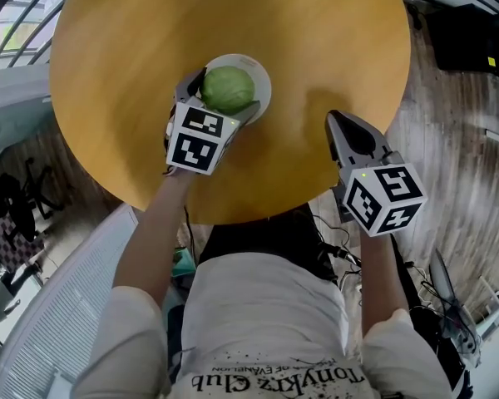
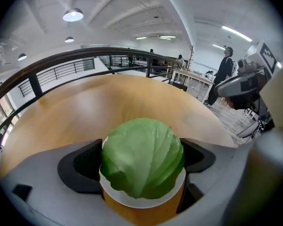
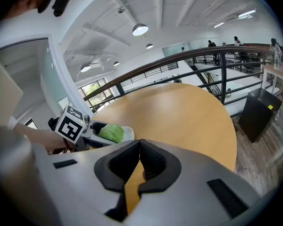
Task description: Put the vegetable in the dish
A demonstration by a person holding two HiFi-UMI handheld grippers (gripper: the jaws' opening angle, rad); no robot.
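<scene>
A round green cabbage (image 1: 228, 89) sits over a small white dish (image 1: 262, 77) on the round wooden table (image 1: 133, 32). My left gripper (image 1: 220, 98) is shut on the cabbage (image 2: 142, 157), its dark pads pressed against both sides, and the dish rim (image 2: 146, 202) shows just under it. Whether the cabbage rests on the dish or hangs slightly above it I cannot tell. My right gripper (image 1: 343, 127) hovers over the table's near right edge, shut with nothing in it (image 3: 139, 147). From the right gripper view the cabbage (image 3: 111, 133) and the left gripper (image 3: 85, 128) appear at the left.
Bare tabletop (image 3: 179, 112) stretches beyond the dish and to its right. A dark railing (image 3: 193, 55) curves behind the table, and a black box (image 3: 260, 112) stands on the floor at the right. Cables lie on the floor (image 1: 449, 314) near the person.
</scene>
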